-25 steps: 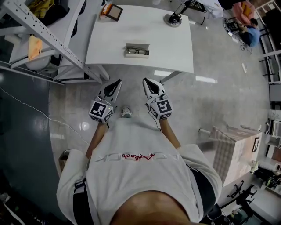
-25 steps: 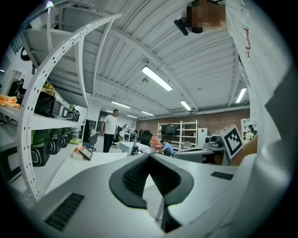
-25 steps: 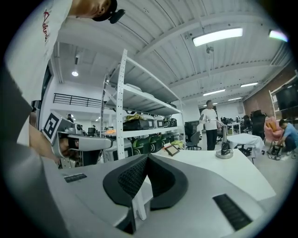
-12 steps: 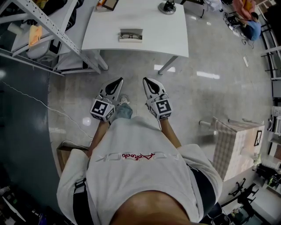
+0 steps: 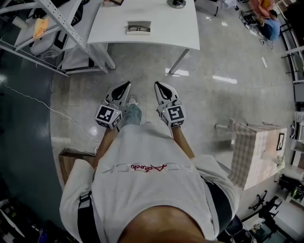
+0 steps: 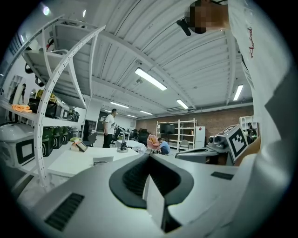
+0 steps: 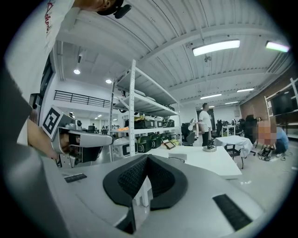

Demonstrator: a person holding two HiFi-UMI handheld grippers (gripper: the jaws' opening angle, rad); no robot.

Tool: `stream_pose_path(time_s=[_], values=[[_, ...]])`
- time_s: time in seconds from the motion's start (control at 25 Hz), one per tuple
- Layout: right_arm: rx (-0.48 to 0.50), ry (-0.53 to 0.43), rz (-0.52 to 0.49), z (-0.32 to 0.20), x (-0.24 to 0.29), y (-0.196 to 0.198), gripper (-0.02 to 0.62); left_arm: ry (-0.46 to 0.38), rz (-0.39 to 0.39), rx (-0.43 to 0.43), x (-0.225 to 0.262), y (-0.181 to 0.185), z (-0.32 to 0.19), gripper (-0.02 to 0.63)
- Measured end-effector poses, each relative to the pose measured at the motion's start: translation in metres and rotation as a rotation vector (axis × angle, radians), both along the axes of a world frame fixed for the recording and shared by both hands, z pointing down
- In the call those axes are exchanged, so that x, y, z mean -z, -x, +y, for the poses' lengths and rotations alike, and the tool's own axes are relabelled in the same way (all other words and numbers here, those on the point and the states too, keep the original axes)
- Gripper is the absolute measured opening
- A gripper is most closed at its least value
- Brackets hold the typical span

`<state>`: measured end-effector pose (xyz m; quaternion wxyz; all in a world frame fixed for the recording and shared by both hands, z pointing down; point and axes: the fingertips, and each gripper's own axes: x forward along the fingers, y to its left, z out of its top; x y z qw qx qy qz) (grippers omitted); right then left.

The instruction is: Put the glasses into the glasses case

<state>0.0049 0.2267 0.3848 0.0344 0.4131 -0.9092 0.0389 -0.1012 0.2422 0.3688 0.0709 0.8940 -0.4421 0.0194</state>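
Observation:
An open white glasses case [image 5: 138, 27] with dark glasses [image 5: 138, 29] lying in it rests on the white table [image 5: 161, 33] at the top of the head view. Both grippers hang over the floor well short of the table, side by side in front of the person's chest. My left gripper [image 5: 126, 85] is shut with nothing in it, and so is my right gripper [image 5: 157, 85]. In the left gripper view the closed left gripper [image 6: 149, 155] points toward the distant case [image 6: 102, 160]. The right gripper [image 7: 147, 157] likewise faces the case [image 7: 178, 158] on the table [image 7: 209, 165].
A metal shelving rack [image 5: 57, 28] stands left of the table. A black round-based object [image 5: 176, 4] sits at the table's far edge. A cardboard box [image 5: 71, 159] is on the floor at left, a checked-cloth box [image 5: 254, 152] at right. People [image 5: 270, 23] sit far right.
The table with the case has slid toward the top of the head view and looks smaller. Both grippers kept their pose, shut and side by side.

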Motion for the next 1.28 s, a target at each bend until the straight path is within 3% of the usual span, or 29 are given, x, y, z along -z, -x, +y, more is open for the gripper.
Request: stream_pose_path(time_s=[0.6,1.28], values=[[0.007,-0.006,0.006,0.078,-0.009,-0.015,0.002,-0.006,0.018,0.000,-0.012,-0.023,0.078,0.009],[-0.014,-0.048,0.005,0.092,-0.001,-0.023,0.002,-0.030,0.020,-0.026,-0.008,-0.033,0.092,0.009]])
